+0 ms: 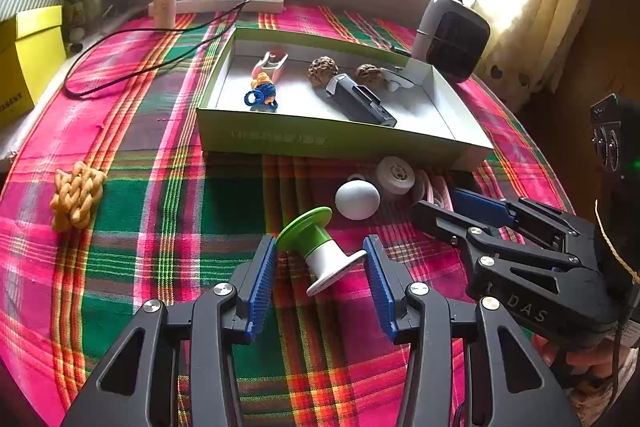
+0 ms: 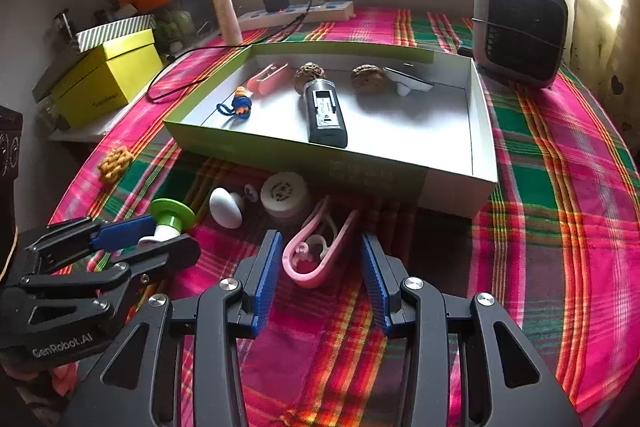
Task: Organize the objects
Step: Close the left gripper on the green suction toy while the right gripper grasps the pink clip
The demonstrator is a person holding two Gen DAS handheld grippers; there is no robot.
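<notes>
Left wrist: left gripper (image 1: 320,261) straddles green-white spool (image 1: 318,251) (pads apart).

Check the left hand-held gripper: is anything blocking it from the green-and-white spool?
Nothing visible stands in the way. The green-and-white spool lies on its side on the plaid cloth between the open pads of the left hand-held gripper. The white egg-shaped object sits just beyond it.
</notes>
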